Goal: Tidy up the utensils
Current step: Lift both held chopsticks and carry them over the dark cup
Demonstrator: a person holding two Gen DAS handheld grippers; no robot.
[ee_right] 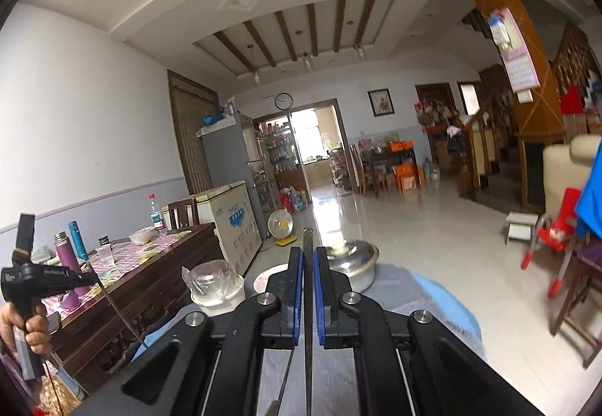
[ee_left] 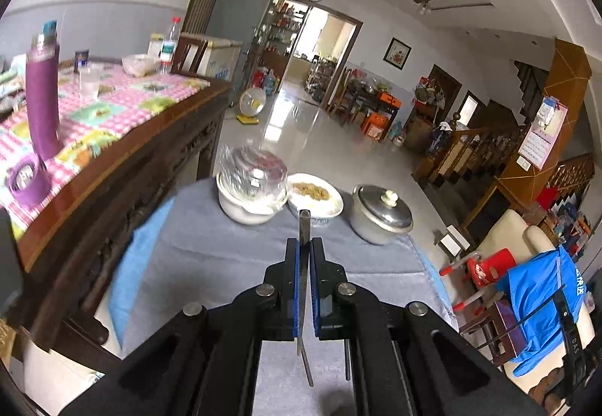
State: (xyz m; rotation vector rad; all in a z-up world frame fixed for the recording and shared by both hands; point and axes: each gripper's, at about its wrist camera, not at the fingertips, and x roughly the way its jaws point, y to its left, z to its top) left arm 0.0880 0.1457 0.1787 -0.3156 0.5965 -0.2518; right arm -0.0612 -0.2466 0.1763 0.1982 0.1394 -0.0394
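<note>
Left gripper (ee_left: 304,246): fingers closed on a thin flat metal utensil (ee_left: 304,224), held edge-on; its blunt end sticks out past the fingertips, its narrow end runs back under the gripper body. Which kind of utensil it is cannot be told.

Right gripper (ee_right: 307,254): fingers likewise closed on a second flat metal utensil (ee_right: 307,239), tip showing just beyond the fingertips, thin shaft trailing back beneath.

Counter (ee_left: 210,246): covered by a grey cloth over a blue one. Along its far edge, left to right: white bowl (ee_left: 244,205) carrying a plastic-wrapped glass lid, touching a white plate of food (ee_left: 316,196); lidded metal pot (ee_left: 380,214) near the far right corner, apart from the plate.

In the right wrist view, a hand (ee_right: 26,329) at the left holds the other gripper's handle.

Wooden side table (ee_left: 124,137) left of the counter, with a pink checked cloth and a purple flask (ee_left: 42,96).
</note>
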